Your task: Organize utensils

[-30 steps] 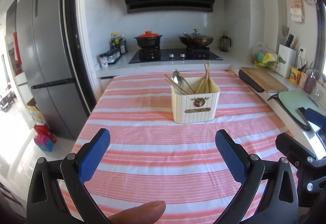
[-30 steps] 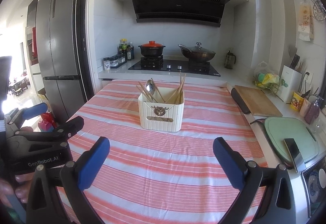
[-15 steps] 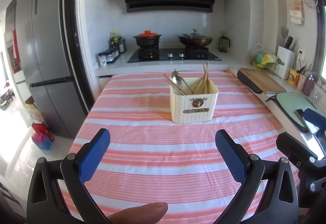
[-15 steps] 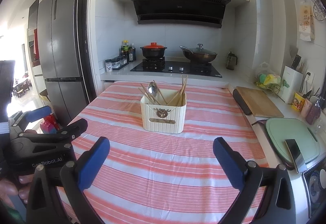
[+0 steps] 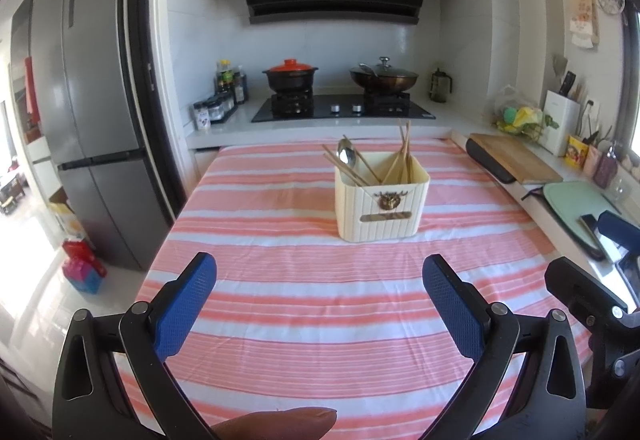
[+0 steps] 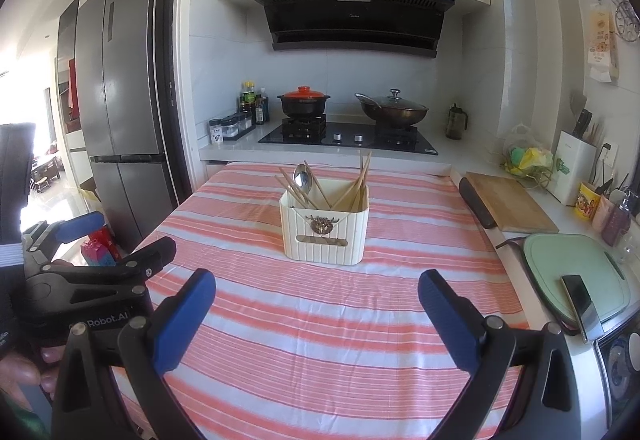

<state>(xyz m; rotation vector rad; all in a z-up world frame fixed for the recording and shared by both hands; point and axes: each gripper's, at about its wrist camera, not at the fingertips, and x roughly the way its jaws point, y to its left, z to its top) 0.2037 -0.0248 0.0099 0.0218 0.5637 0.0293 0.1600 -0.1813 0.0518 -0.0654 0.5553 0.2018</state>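
Cream utensil holder [image 5: 382, 200] on striped tablecloth [image 5: 320, 300]: one spoon [image 5: 346, 153], several chopsticks [image 5: 403, 152]. Behind holder: two pots. Left gripper [image 5: 320, 282], right gripper [image 6: 317, 294]: jaws spread, empty, nothing between.

White lettering on the black body of the left hand-held gripper [image 6: 104, 244], at the near left, reads "Robot.AI", its start hidden. The fridge [image 6: 120, 80] sticker is too small to read.

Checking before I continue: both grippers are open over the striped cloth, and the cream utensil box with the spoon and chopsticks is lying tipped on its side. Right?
Not quite. The cream utensil box stands upright on the striped cloth, as the right wrist view shows, with the spoon and chopsticks sticking up out of it. Both the left gripper and right gripper are open.
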